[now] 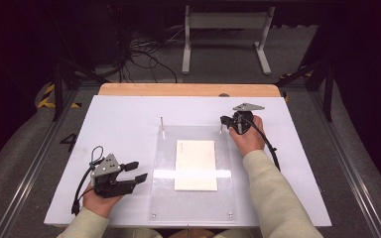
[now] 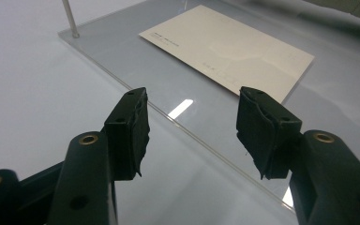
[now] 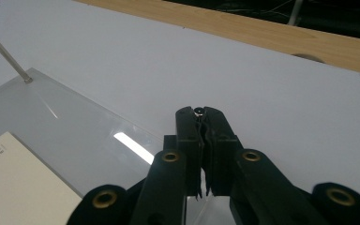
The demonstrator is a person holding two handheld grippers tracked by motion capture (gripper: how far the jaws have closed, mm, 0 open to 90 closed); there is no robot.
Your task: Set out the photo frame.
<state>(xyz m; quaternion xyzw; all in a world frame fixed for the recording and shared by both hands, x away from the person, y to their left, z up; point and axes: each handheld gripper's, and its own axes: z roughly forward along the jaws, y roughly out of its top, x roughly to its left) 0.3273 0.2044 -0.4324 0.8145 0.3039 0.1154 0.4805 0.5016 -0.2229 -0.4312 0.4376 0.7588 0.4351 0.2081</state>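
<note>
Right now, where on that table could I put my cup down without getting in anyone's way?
The far strip of the white table, between the clear plate and the wooden edge, is bare. So is the left side beyond the left tool. The plate's middle holds a card. The right tool is shut on a thin pin at the plate's far right corner, so that spot is crowded.

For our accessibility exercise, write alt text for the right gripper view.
The right claw is shut on a thin metal pin at the corner of a clear acrylic plate on a white table. A cream card lies on the plate.
</note>
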